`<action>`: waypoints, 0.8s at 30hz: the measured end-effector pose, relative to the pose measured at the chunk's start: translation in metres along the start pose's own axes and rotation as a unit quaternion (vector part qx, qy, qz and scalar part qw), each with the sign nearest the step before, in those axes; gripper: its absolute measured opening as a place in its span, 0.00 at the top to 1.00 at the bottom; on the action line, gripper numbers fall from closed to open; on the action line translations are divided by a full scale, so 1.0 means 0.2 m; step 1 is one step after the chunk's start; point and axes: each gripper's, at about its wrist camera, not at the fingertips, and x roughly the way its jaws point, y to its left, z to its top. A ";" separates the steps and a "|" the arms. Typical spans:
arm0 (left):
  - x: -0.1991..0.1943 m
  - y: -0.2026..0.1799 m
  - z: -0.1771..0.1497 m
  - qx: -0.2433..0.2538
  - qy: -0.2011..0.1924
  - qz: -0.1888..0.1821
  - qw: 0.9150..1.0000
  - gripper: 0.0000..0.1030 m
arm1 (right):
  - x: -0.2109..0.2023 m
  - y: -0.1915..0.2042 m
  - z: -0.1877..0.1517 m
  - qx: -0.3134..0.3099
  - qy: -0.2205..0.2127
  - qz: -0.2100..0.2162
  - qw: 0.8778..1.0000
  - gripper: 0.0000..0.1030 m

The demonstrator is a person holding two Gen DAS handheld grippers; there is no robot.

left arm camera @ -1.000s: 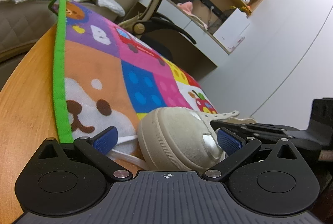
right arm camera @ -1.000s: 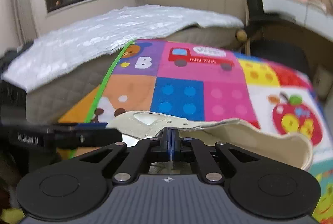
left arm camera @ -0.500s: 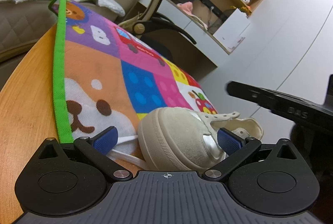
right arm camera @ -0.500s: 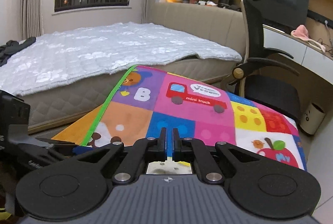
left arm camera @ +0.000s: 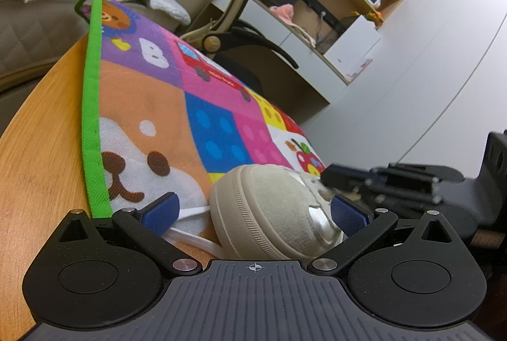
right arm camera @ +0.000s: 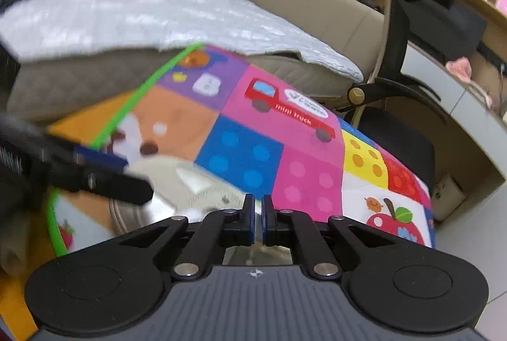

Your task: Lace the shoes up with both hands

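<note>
Shoe (left arm camera: 269, 211): pale canvas sneaker, lying on the near part of the patchwork play mat (left arm camera: 202, 119), toe cap toward the left tongs (left arm camera: 253, 211). Mat covers a wooden tabletop (left arm camera: 41, 151); the shoe sits just right of the mat's green border. Left tongs stand wide, one blue pad on either side of the toe; whether the pads press on it I cannot tell. Right tongs (right arm camera: 258, 219) are narrow, jaws opening, over the shoe's eyelet area; whether anything sits between them I cannot tell. Judgement: brace the toe firmly first, then pinch the lace near its tip, keeping it low and slack-free. White lace (left arm camera: 190, 238) trails flat from under the toe, left of the shoe. Rubber toe band ribbed, fabric slightly grubby.
</note>
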 end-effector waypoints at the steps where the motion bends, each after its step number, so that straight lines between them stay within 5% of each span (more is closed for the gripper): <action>1: 0.00 0.00 0.00 0.000 0.000 0.000 1.000 0.00 | -0.02 -0.01 0.01 0.011 -0.007 0.007 1.000 0.89; 11: 0.00 -0.01 0.00 -0.001 -0.001 0.000 1.000 0.00 | 0.05 0.02 0.00 0.038 -0.005 0.042 0.998 0.86; 16: 0.00 -0.01 0.00 -0.002 -0.001 -0.001 1.000 0.00 | 0.03 0.05 0.00 0.016 -0.018 0.014 1.000 1.00; 24: 0.00 -0.01 0.00 -0.003 -0.001 -0.001 1.000 0.00 | -0.13 -0.01 0.15 0.020 -0.077 -0.023 0.997 0.99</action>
